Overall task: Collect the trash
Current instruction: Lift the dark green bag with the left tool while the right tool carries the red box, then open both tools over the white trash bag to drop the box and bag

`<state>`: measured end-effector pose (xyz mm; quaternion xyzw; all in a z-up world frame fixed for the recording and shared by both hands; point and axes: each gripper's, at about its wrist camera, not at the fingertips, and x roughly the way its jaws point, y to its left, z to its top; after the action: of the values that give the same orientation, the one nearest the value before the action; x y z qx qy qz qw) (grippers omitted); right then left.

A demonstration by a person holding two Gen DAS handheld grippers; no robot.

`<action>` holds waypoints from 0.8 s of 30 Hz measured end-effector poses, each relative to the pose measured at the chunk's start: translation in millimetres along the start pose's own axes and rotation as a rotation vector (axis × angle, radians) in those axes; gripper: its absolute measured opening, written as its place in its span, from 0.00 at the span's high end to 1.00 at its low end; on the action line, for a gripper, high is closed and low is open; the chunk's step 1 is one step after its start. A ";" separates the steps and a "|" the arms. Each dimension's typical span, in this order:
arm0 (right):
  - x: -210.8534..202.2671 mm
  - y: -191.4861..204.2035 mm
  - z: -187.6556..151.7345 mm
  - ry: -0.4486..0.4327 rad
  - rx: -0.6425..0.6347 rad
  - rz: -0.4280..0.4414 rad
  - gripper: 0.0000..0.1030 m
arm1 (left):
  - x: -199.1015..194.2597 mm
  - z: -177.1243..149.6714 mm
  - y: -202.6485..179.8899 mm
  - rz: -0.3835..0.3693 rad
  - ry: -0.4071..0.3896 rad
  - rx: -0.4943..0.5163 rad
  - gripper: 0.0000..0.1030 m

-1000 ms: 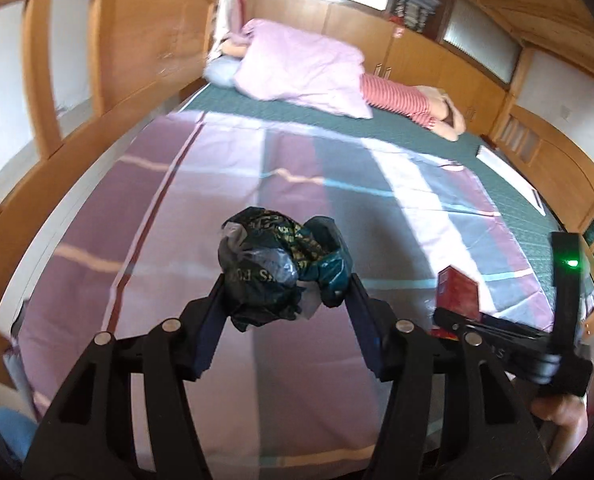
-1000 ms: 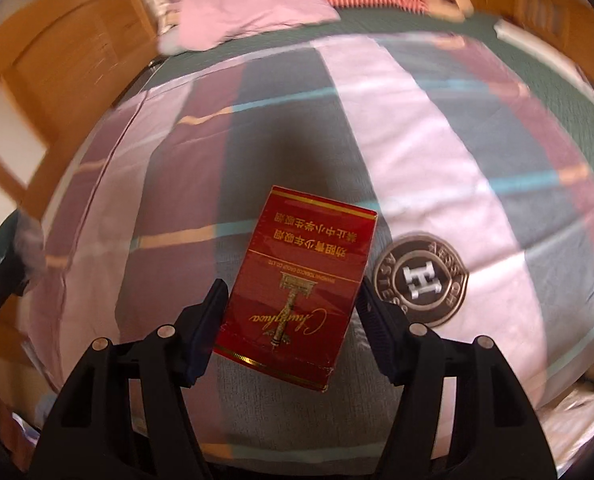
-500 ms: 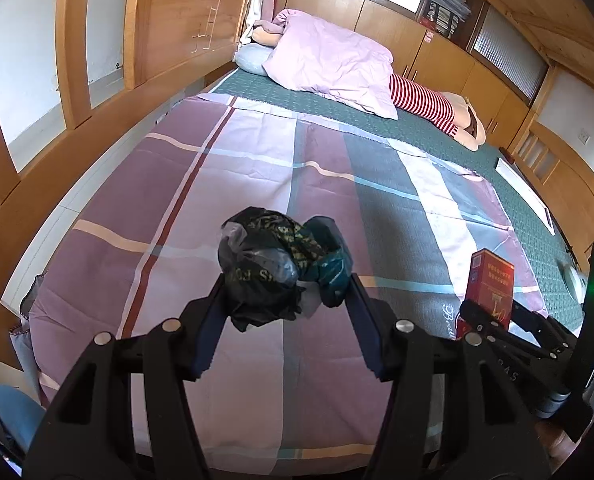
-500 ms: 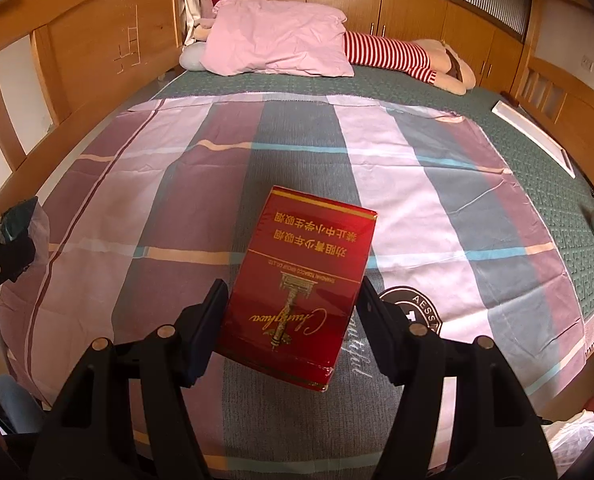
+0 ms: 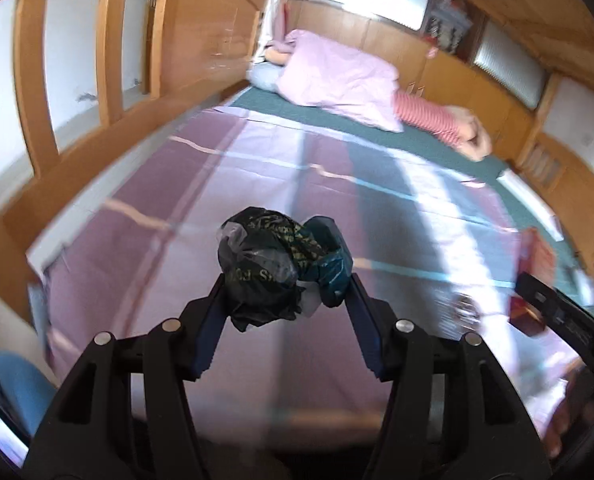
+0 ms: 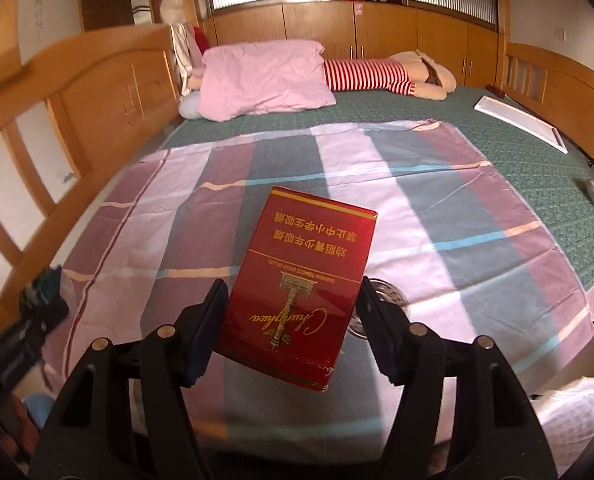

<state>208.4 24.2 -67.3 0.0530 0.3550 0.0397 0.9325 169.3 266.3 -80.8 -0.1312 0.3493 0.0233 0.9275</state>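
Right wrist view takes in the large wooden-framed bed [image 6: 109, 92], which fills the room from near to far. Over its green patterned mattress cover [image 6: 537, 168] lies a wide striped sheet in pink, grey and mauve [image 6: 437, 216], reaching the near edge. At the far end sits a plump pink pillow [image 6: 265, 76], and to its right a soft doll in red-and-white stripes [image 6: 369, 76] lies flat. A flat white panel [image 6: 521, 122] rests along the far right side of the bed.

Held clear above the sheet, the right gripper [image 6: 291, 312] pinches a red cardboard cigarette pack with gold lettering [image 6: 301, 284] by its two long sides, the pack tilted with its print upside down. At the left edge of this view the left gripper shows as a dark blur.

From the left wrist view, the left gripper [image 5: 283, 304] has its jaws pressed onto a crumpled dark plastic bag with teal and clear film [image 5: 281, 264], which bulges up between the pads above the near part of the sheet. The red pack appears blurred at the right.
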 end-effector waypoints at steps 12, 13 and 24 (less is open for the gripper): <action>-139.8 -135.4 -35.7 -0.101 0.058 0.011 0.37 | -81.5 -72.2 -120.3 -0.203 0.009 0.166 0.43; -147.3 -148.1 -44.9 -0.091 0.059 -0.003 0.37 | -86.0 -76.7 -127.0 -0.215 0.006 0.175 0.43; -145.5 -204.9 -121.5 0.127 0.042 -0.031 0.29 | -100.0 -120.1 -209.4 -0.452 0.102 0.297 0.43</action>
<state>26.5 -186.5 -87.8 0.0642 0.4148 0.0209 0.9074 45.0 38.0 -54.4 -0.0693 0.3568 -0.2424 0.8995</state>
